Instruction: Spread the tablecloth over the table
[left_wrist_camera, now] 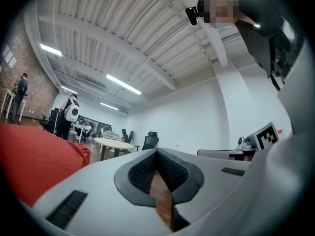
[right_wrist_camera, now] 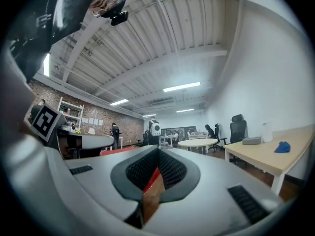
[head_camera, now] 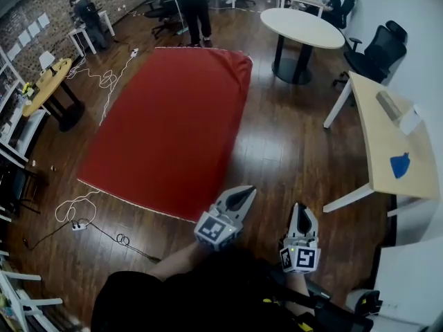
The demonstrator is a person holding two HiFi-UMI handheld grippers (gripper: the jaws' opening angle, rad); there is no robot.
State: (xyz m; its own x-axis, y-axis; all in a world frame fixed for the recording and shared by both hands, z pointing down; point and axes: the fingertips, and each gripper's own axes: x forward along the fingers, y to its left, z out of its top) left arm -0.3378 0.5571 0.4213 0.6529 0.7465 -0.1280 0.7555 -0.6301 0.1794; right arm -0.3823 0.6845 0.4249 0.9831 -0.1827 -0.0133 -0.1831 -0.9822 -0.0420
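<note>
Dark clothes (head_camera: 159, 299) of the person are seen closest, at the bottom middle of the head view.

At the far left a round yellow table (head_camera: 47, 87) is seen. Below it a white cable (head_camera: 75, 209) is curled on the wood floor (head_camera: 277, 151).

Next, the red tablecloth (head_camera: 166, 126) is laid out flat & wide in the middle left of the pic. What is under it is hidden. Its top right corner is drooped down a bit, & its near edge is lined w/ a thin pale trim.

By the low right end of that edge, the left claw (head_camera: 243, 196) is held up. It is clenched tight w/ nothing gripped. In the left gripper view the red cloth is seen off to the left side, not between the jaws.

Just to the right, at the bottom of the pic, the right claw (head_camera: 302, 214) is held. It is clenched tight too, also w/ nothing gripped, & it is well apart from the cloth.

At the upper right a round white table (head_camera: 302, 26) is seen, w/ a black chair (head_camera: 377, 50) past it. Along the right edge a pale wood table (head_camera: 384, 126) is seen, w/ a small blue thing (head_camera: 400, 165) lying on it.
</note>
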